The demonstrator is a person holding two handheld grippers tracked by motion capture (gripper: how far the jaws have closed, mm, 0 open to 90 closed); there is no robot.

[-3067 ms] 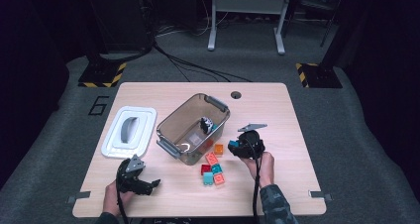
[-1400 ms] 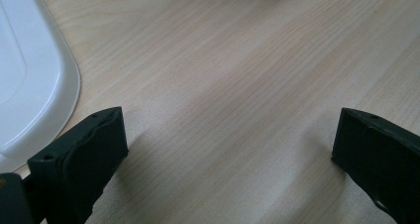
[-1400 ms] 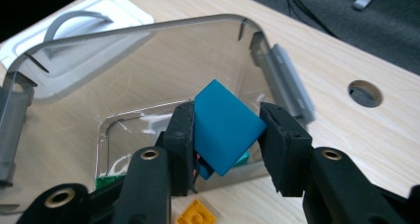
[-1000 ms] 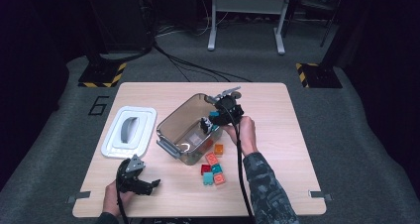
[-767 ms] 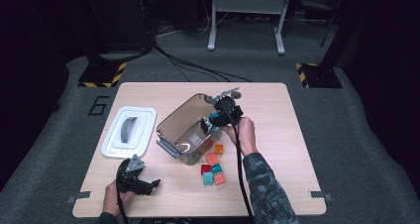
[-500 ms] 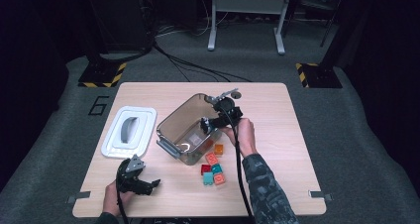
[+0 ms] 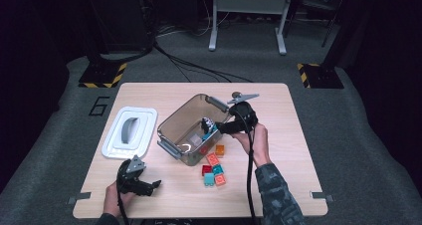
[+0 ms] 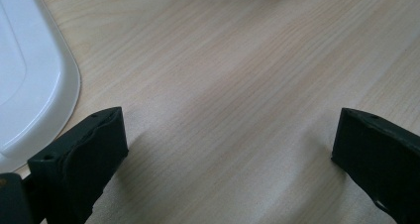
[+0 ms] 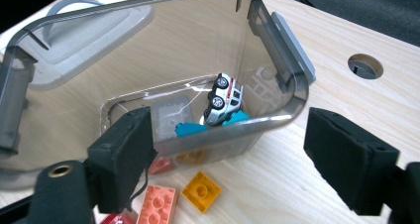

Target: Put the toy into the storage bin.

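A: What is being shown at the clear plastic box point(image 7: 191, 130)?

B: The right gripper point(image 7: 222, 128) is being held at the box's near right wall, released, with nothing between its jaws; the jaws have just been opening. A toy car point(image 9: 224, 98) is lying tilted inside the box, against that wall, propped on a blue brick point(image 9: 189, 129). A pale square plate point(image 9: 169, 113) is being seen on the box floor just beside the brick.

A: And outside the box?

B: Loose bricks are being left on the table point(image 7: 278, 115) just in front of the box: a yellow one point(image 9: 200, 191), a salmon one point(image 9: 159, 204) and a red one point(image 9: 120, 218) beside it.

A: Where is the other gripper being kept?

B: The left gripper point(image 8: 225, 149) is being held low over bare wood, well apart from the box, near the table's front edge. It is released, its jaws standing wide with nothing between them. The white lid point(image 7: 129, 132) is lying flat to the left of the box.
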